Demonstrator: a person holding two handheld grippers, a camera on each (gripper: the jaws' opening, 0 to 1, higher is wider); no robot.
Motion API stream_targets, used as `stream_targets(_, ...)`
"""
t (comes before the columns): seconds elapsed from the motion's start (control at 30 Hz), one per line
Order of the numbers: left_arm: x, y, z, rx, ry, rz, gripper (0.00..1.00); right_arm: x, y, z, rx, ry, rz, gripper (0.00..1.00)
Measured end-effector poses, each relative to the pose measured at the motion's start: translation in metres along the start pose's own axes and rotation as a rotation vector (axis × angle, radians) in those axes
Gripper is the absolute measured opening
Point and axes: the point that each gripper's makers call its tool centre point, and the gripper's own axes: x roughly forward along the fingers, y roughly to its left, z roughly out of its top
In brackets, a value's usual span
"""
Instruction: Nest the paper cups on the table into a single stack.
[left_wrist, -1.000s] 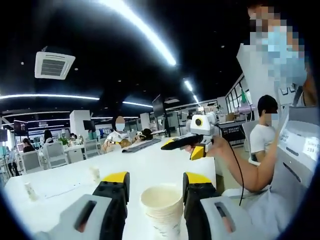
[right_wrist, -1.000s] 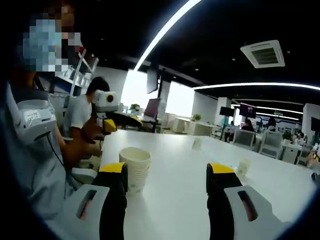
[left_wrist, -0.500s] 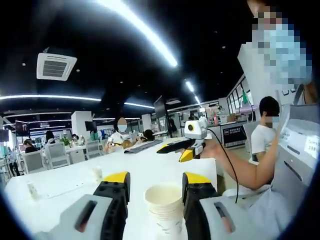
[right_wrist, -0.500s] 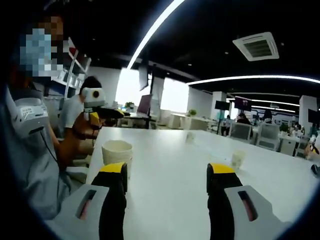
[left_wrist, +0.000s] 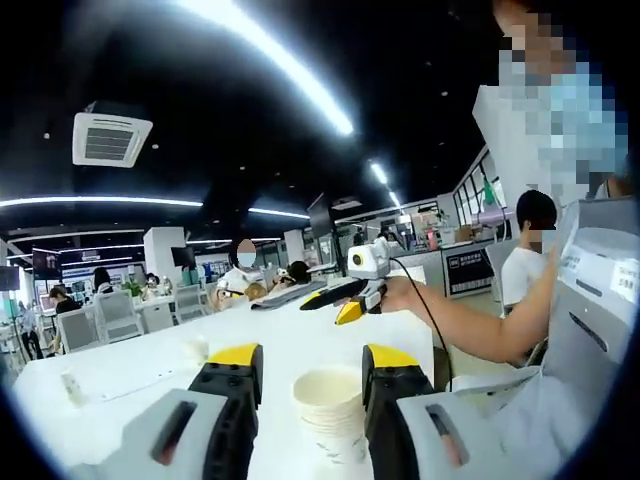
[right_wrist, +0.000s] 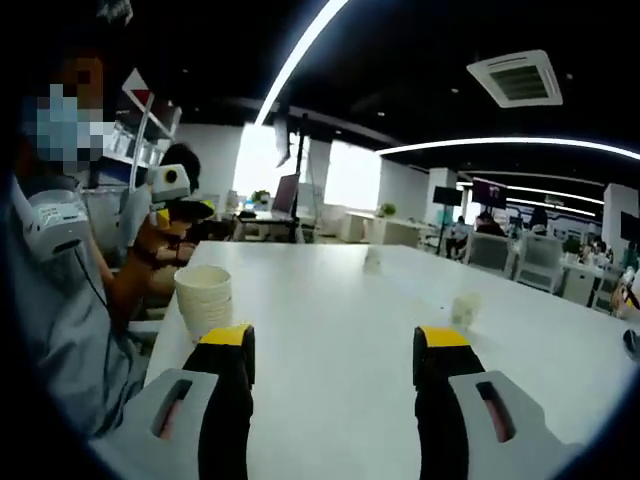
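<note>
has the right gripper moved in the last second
Yes. In the left gripper view the right gripper has drifted left and away from the cup stack standing on the table.

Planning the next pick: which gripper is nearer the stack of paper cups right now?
Left. The stack of paper cups stands between the left gripper's open jaws. The right gripper is open and empty, with the stack off to its left, beyond its jaw.

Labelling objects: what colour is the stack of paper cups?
Plain off-white stack of paper cups, clearest in the left gripper view.
</note>
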Motion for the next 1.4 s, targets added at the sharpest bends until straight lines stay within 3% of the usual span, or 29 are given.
stream_targets(0.2,-0.003,0.003,0.003,-0.001,-0.009,0.005,0.41,0.002,-0.023,-0.004,0.019,-0.019,-0.033,0.67)
stream_targets(0.47,-0.004,0.004,0.002,0.004,-0.005,0.011,0.41,0.011,-0.049,-0.007,-0.013,0.009,-0.051,0.67)
stream_targets(0.7,-0.002,0.003,0.001,0.004,-0.005,0.009,0.4,0.027,-0.055,-0.001,-0.021,-0.008,-0.025,0.68)
stream_targets(0.93,-0.002,0.002,0.0,0.009,-0.001,0.005,0.4,0.039,-0.069,-0.01,-0.004,0.027,-0.029,0.68)
stream_targets(1.4,-0.003,0.004,0.001,0.017,0.002,0.012,0.4,0.066,-0.12,-0.032,-0.032,0.071,-0.069,0.68)
